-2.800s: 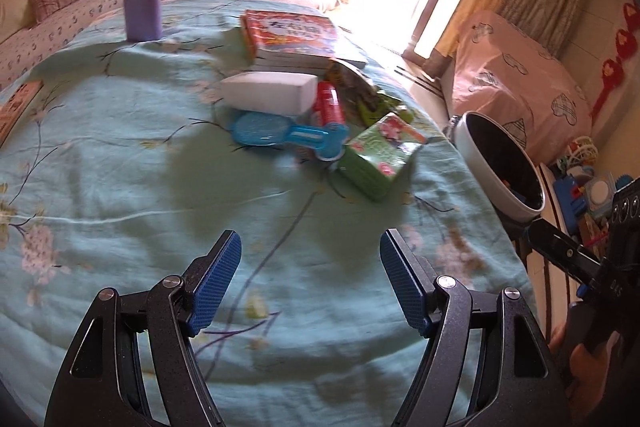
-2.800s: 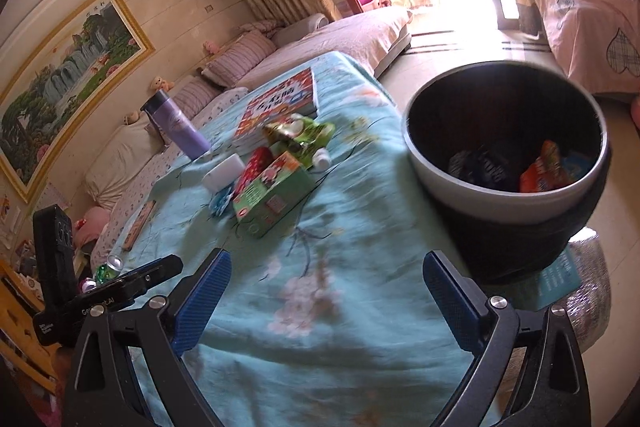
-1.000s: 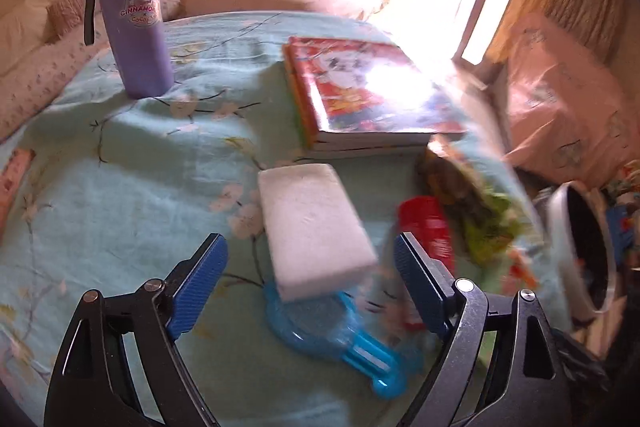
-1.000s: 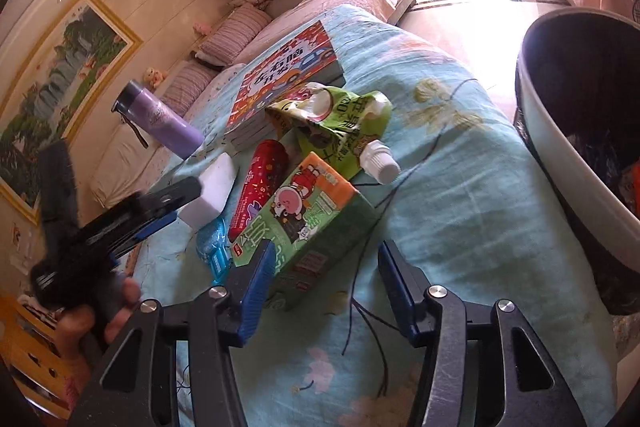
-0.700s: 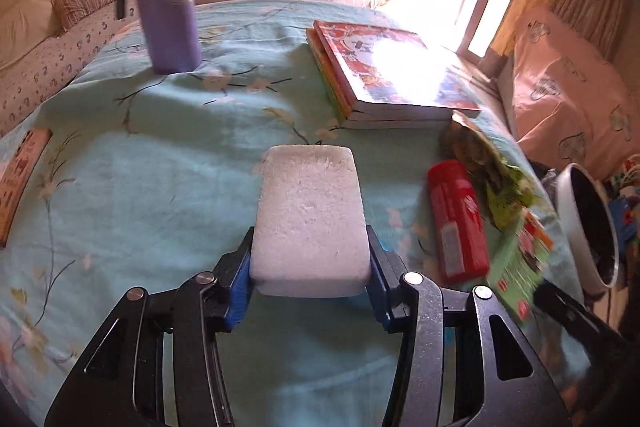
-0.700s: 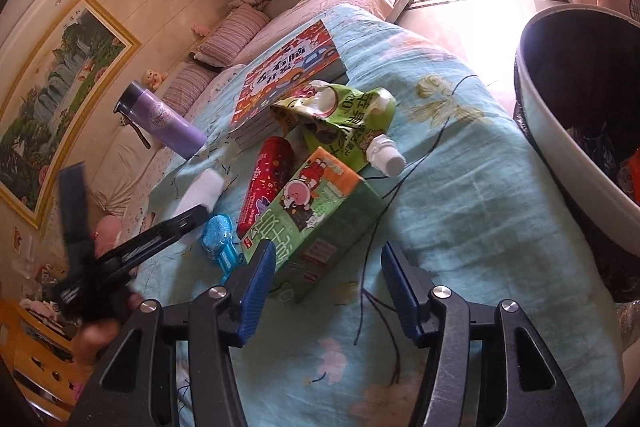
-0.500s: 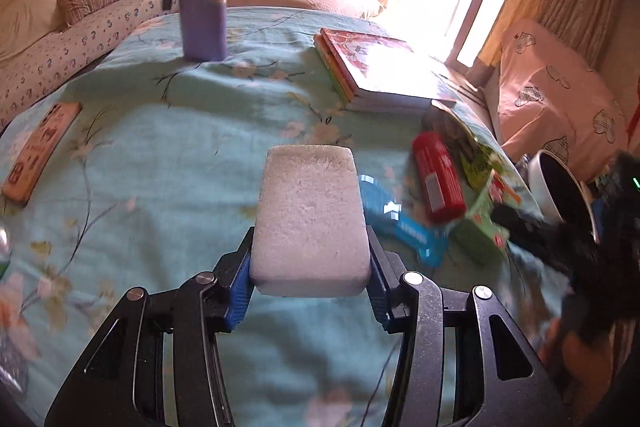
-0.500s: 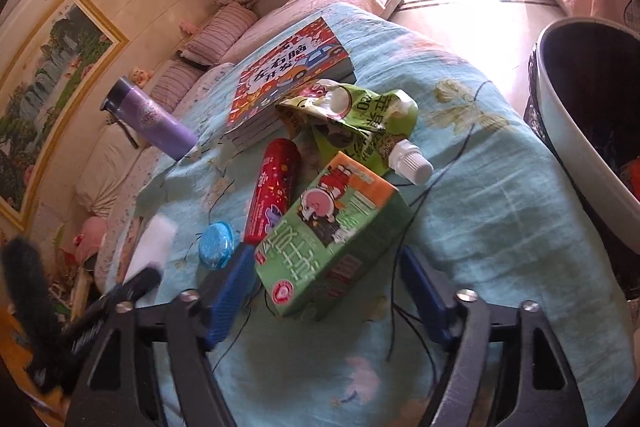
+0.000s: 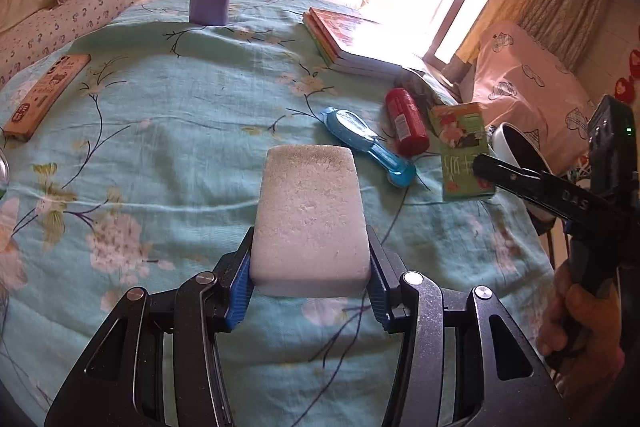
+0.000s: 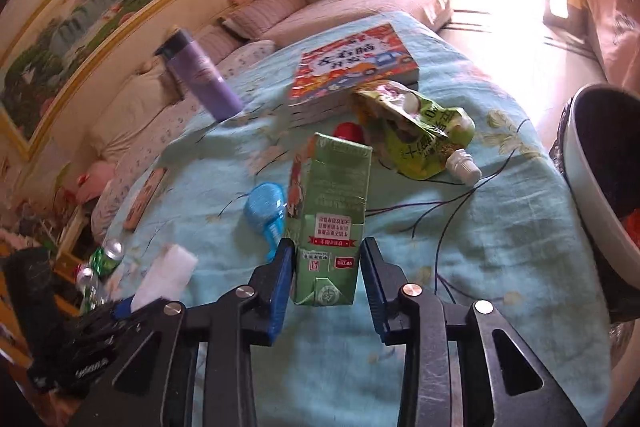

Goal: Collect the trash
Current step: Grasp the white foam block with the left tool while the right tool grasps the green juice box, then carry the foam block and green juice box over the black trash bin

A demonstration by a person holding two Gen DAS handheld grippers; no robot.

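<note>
The left tool holds the sponge over the bench. The right tool is closing on the carton; a thin grip could let it slip before the bin.

Left gripper clamped; right gripper jaws closing.

Pouch before books; bin right of bed.
</note>
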